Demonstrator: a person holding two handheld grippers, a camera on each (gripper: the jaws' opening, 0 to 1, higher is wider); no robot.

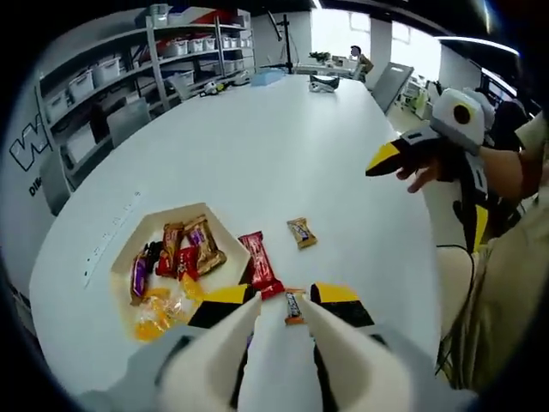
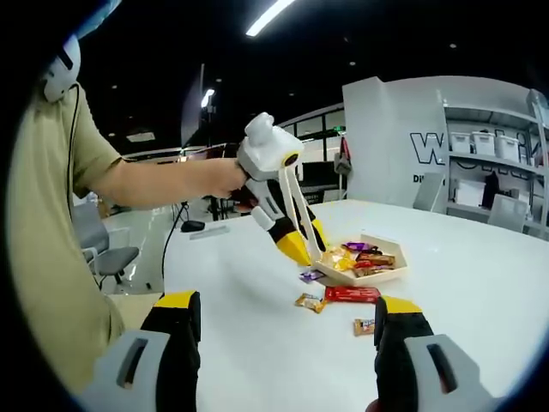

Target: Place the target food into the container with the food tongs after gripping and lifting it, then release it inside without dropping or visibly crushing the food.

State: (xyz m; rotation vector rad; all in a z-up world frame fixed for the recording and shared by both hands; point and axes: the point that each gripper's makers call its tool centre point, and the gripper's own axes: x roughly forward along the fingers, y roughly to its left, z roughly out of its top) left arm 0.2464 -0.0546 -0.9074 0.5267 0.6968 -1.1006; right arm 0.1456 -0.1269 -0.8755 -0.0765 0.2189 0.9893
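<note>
Between open left gripper (image 1: 286,302) jaws, candy (image 1: 293,306).

The right gripper (image 2: 283,330), jaws spread wide, is hovering over the white table (image 2: 480,275); the left gripper (image 2: 305,246) is reaching toward wrapped snacks beside the pale hexagonal snack-filled tray (image 2: 364,268)

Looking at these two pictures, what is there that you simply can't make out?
- Wrapper brands: too small and blurred on the snacks in the tray, both views.
- Small snack between the left gripper fingers: partly hidden by them, left gripper view.
- Purple snack: partly covered by the left gripper's tips, right gripper view.
- Food tongs: none recognisable.
- Right gripper: its base is cut off by the bottom edge.
</note>
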